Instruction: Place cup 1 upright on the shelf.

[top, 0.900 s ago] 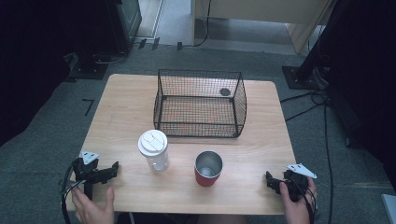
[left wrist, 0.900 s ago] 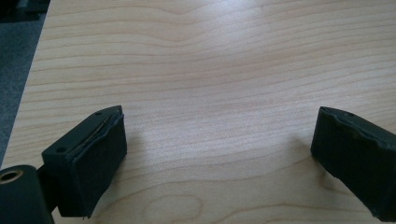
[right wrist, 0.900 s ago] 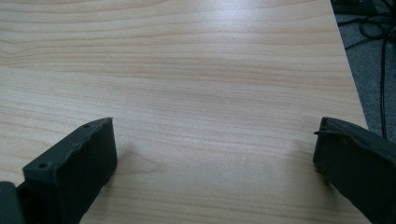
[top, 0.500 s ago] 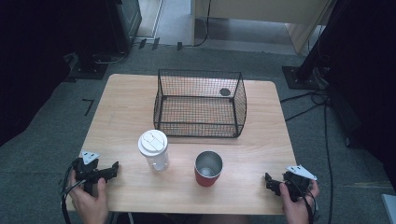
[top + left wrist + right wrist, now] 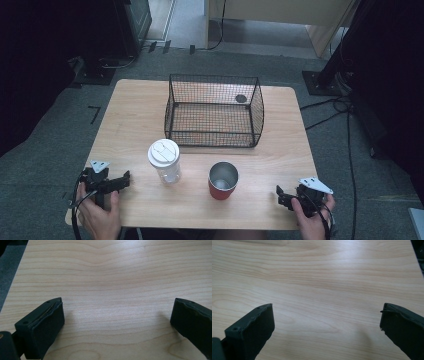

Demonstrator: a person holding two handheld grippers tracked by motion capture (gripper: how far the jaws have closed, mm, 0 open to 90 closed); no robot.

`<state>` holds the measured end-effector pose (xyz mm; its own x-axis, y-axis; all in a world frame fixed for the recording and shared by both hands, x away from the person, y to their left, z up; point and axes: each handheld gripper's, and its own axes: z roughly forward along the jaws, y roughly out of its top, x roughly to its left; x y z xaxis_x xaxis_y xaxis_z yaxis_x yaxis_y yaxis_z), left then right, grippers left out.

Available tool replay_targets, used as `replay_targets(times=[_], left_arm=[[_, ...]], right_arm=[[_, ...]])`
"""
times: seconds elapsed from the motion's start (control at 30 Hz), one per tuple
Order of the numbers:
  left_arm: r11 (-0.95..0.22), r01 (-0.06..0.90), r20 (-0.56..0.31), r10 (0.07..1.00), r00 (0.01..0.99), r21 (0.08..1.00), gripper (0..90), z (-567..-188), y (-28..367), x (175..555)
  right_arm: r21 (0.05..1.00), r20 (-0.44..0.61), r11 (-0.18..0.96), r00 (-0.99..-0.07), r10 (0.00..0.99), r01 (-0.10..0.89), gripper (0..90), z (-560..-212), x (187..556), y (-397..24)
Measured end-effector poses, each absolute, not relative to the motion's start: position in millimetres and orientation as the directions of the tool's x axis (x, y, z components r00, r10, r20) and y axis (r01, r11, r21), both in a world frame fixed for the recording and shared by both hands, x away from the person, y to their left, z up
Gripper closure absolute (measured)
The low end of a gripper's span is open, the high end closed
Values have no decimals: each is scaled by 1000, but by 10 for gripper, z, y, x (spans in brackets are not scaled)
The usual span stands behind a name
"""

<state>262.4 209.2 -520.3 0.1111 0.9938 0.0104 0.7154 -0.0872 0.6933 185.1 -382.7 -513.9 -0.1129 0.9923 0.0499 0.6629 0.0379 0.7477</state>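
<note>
Nothing is handled yet: my left gripper (image 5: 122,179) and right gripper (image 5: 281,195) rest on the pale wooden surface (image 5: 135,125), fingers spread and empty. The clear white-lidded cup (image 5: 164,160), the red metal-lined cup (image 5: 223,180) and the black wire basket (image 5: 214,111) stand untouched.

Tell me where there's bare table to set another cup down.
The table is bare left of the wire basket, and again right of it to the edge. The near strip between the red cup and the right gripper is free too. The middle is crowded: the lidded clear cup and red cup stand just before the basket.

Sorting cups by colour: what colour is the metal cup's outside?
Red, with a silver inside; the open metal cup shows best in the high view.
</note>
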Motion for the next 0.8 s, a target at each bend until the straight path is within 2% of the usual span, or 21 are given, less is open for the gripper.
replay_targets(times=[0.37,0.8], left_arm=[[-88,715,11,994,111,693,0,-5203,2092,2624],[-88,715,11,994,111,693,0,-5203,2092,2625]], right_arm=[[775,103,43,-193,976,631,0,-5021,1791,-3495],[784,120,73,-267,956,616,0,-5003,1772,-3176]])
